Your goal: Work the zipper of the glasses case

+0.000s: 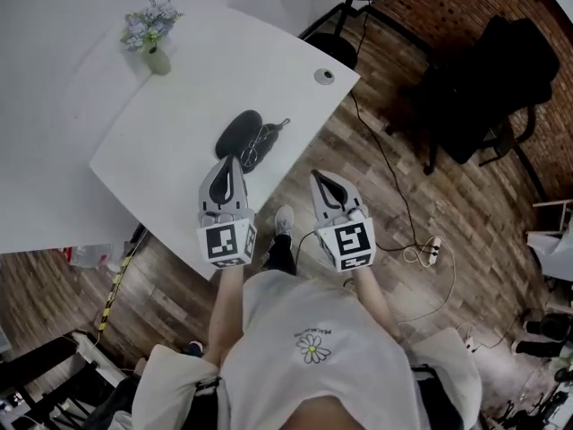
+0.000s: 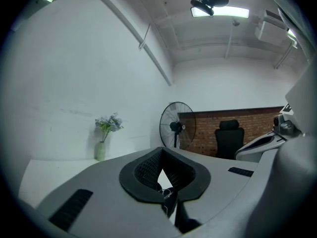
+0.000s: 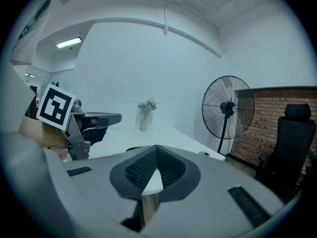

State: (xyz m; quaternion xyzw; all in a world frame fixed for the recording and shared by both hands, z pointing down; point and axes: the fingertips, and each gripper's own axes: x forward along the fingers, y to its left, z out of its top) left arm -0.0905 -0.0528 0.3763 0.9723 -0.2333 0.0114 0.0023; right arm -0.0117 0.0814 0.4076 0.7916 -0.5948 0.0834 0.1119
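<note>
Near the tabletop's (image 1: 179, 106) long front edge, about midway along it, lies the black glasses case (image 1: 237, 133), with a pair of glasses (image 1: 261, 144) touching it on the side toward that edge. Whether the case's zipper is done up cannot be made out.

The left gripper (image 1: 232, 160) is over the tabletop just short of the case, its tips pointing at the case and glasses. Its jaws are clenched together with nothing between them. The right gripper (image 1: 316, 176) is off the tabletop, beyond the front edge and above the wooden floor (image 1: 394, 213). Its jaws are likewise pressed together and empty.

A small vase of flowers (image 1: 153, 37) stands well apart from the case, toward the far side of the tabletop, and a round cable grommet (image 1: 325, 75) sits near the right corner. Past that corner are a pedestal fan (image 3: 228, 108) and a black office chair (image 1: 488, 83).
</note>
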